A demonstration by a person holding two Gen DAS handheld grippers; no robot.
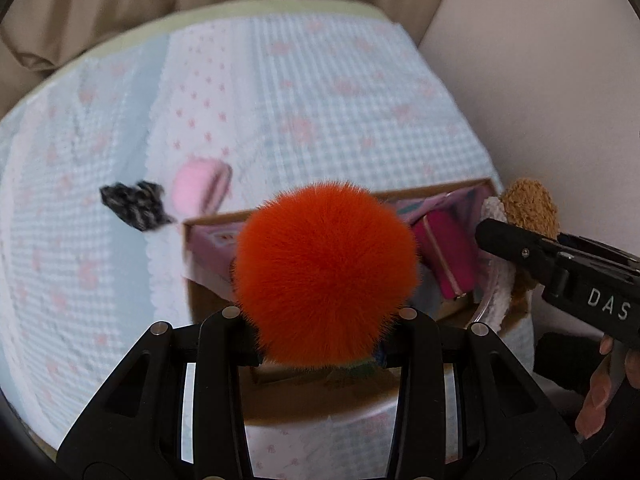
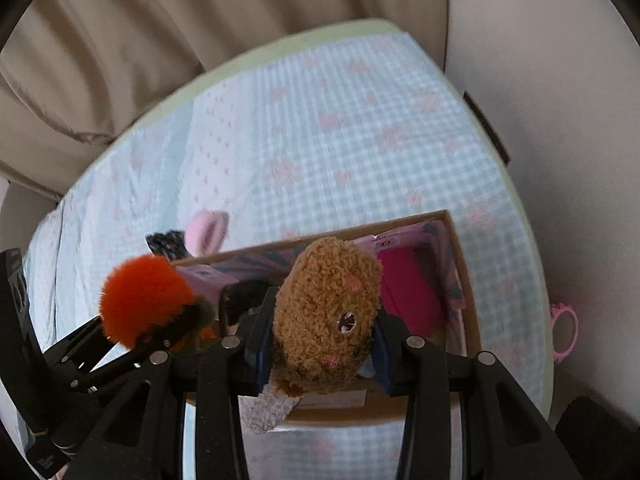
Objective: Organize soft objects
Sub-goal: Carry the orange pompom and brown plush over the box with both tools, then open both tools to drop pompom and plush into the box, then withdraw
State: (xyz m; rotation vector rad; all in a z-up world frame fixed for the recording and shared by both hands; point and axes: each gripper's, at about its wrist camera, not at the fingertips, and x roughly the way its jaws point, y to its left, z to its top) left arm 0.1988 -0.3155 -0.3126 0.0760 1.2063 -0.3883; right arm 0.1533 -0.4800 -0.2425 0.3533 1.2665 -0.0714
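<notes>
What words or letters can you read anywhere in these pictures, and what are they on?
"DAS": white letters on the black body of the right tongs, seen from the left wrist camera; the edge of the picture may cut the word off.
Print on the pink packaging inside the cardboard box: too blurred to read.
Nothing else readable.

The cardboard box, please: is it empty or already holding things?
Holding things: the cardboard box has a magenta item inside.
</notes>
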